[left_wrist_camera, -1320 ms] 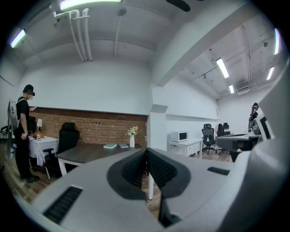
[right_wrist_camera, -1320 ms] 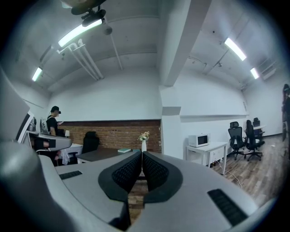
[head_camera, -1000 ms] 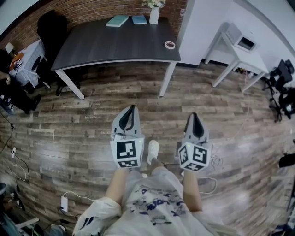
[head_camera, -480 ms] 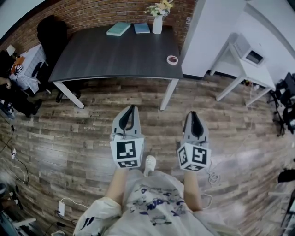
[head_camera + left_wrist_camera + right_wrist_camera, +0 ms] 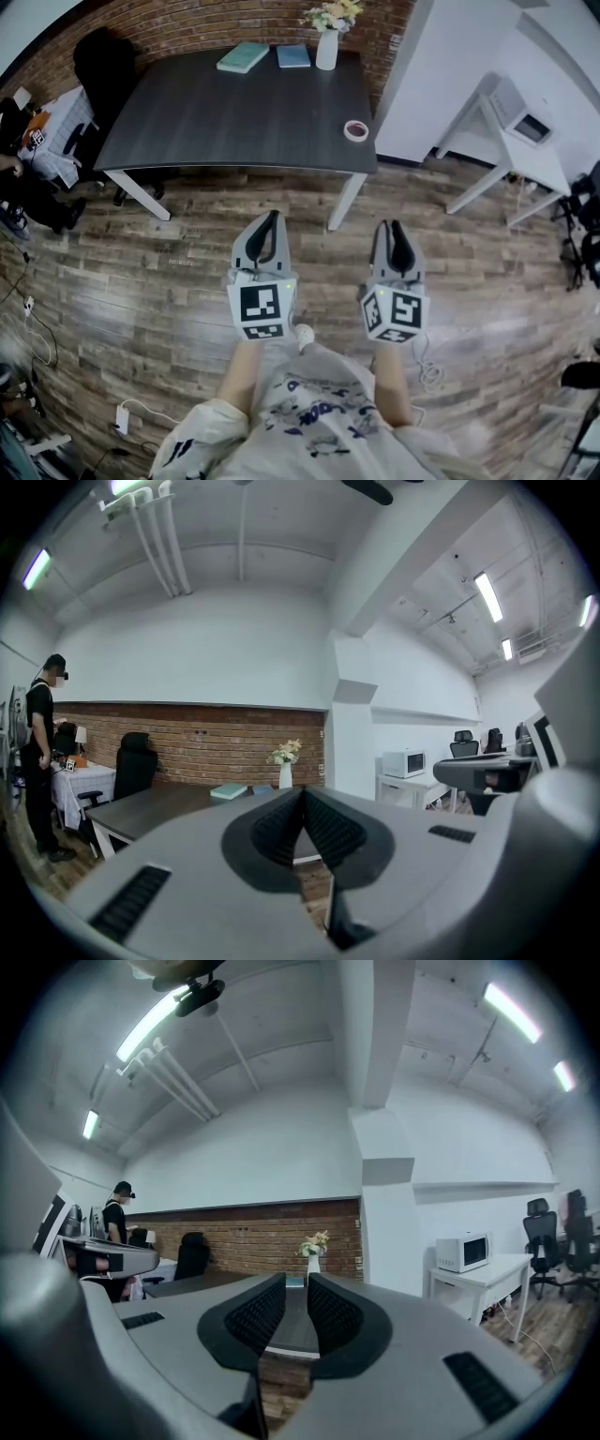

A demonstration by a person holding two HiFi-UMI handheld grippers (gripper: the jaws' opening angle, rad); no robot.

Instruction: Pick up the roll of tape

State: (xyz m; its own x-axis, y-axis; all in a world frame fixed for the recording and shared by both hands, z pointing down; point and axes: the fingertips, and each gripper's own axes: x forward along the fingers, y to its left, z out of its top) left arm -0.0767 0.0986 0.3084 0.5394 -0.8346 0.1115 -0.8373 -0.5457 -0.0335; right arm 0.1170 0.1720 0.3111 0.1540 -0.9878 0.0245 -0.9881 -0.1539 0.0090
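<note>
The roll of tape (image 5: pixel 356 130), pale with a reddish core, lies flat near the right front corner of the dark grey table (image 5: pixel 225 112). Both grippers are held level over the wood floor, short of the table's front edge and well apart from the tape. My left gripper (image 5: pixel 270 218) (image 5: pixel 302 795) is shut, its ribbed pads meeting at the tips with nothing held. The jaws of my right gripper (image 5: pixel 392 228) (image 5: pixel 297 1284) have just been opening; a narrow gap now shows between the pads, with nothing in it. The tape does not show in either gripper view.
At the table's far edge stand a white vase of flowers (image 5: pixel 327 47) and two books (image 5: pixel 242 57). A black chair (image 5: pixel 98 56) is at its left end. A white side table with a microwave (image 5: pixel 525 127) stands right. Cables (image 5: pixel 427 370) lie on the floor.
The table and tape have drawn nearer as both grippers moved forward toward them. The right gripper's jaws have parted slightly; the left stays shut.
</note>
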